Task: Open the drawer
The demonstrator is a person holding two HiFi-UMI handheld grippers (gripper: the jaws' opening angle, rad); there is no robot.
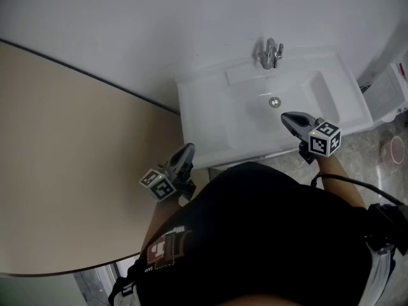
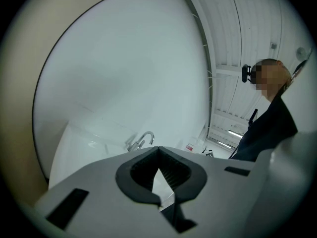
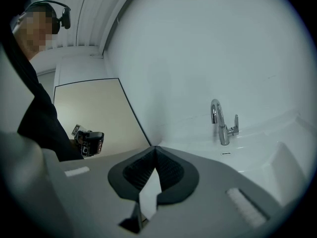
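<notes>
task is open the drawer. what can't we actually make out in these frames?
- Drawer: in no view. In the head view the sink and the person's black torso cover everything below the basin. Both gripper views look across the sink top at the wall.
- Pink round object, head view: cut off by the right edge, so it can't be identified.
- Small red-labelled item, left gripper view: too small to name.

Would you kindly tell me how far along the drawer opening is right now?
Nothing looks done: no drawer shows in any view; the person's body hides whatever lies under the washbasin. In hand: both grippers are empty, jaws together, the left gripper by the basin's front left corner, the right gripper above the bowl, facing the tap. Still to do: reach the drawer front, grip it and pull it open.
</notes>
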